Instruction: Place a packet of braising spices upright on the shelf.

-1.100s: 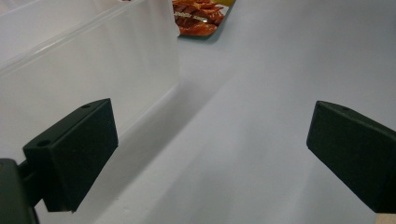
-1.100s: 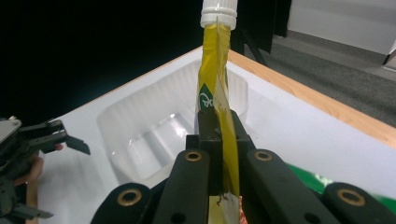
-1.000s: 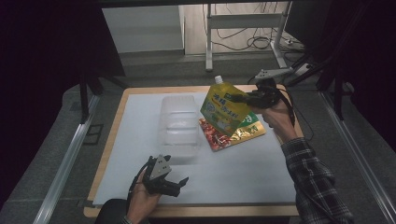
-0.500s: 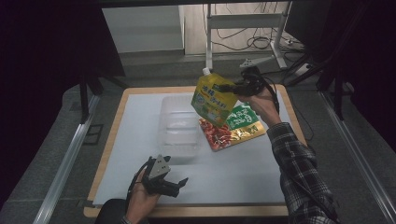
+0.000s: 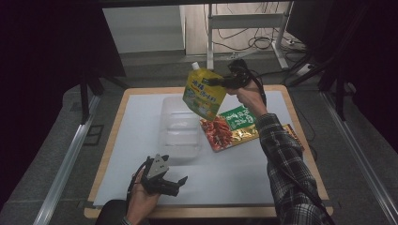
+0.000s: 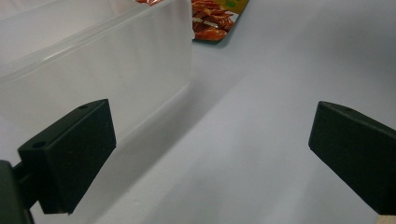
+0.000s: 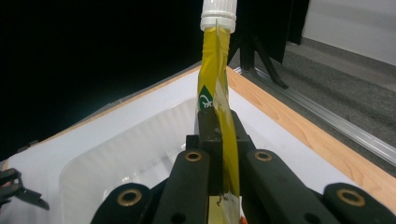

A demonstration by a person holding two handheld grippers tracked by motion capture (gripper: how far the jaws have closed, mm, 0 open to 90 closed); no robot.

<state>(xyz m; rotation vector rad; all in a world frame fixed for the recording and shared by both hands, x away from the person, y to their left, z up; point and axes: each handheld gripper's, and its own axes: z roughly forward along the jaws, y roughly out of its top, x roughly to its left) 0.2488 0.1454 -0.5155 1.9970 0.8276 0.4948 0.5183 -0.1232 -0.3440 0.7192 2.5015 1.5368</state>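
Right tongs [image 5: 220, 82] pinch the yellow spouted pouch [image 5: 202, 94] by its edge, hanging it cap-up, long axis near vertical, at upper centre of the high view, directly above the clear plastic container [image 5: 180, 126] (the drop point, I judge). Left tongs [image 5: 176, 184] rest gaping wide at bottom left, on the tabletop [image 5: 136, 122].
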